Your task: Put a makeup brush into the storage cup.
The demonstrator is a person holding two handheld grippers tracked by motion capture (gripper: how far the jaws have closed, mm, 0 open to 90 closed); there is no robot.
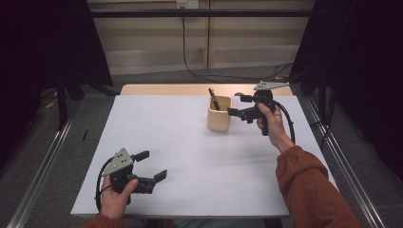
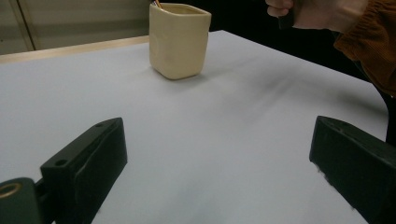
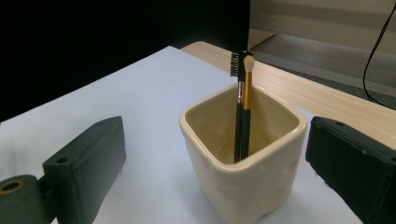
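Brushes in the cup, both grippers free

The cream cup (image 3: 243, 163) stands on the white table (image 1: 180, 142) toward its far side, holding two brushes (image 3: 243, 112) — the right gripper (image 1: 240, 105) sits just beside it, jaws apart, gripping nothing; the left gripper (image 1: 153, 166) rests near the front edge, also spread wide.

Cream square cup (image 3: 243, 163) upright on white table (image 1: 190, 142), two makeup brushes (image 3: 243, 107) standing inside.

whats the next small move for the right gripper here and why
Probably draw the right gripper back from the cup. Its jaws stand open with nothing between them, and both brushes already stand inside the cup, leaning against its far wall, so nothing seems left to place there.
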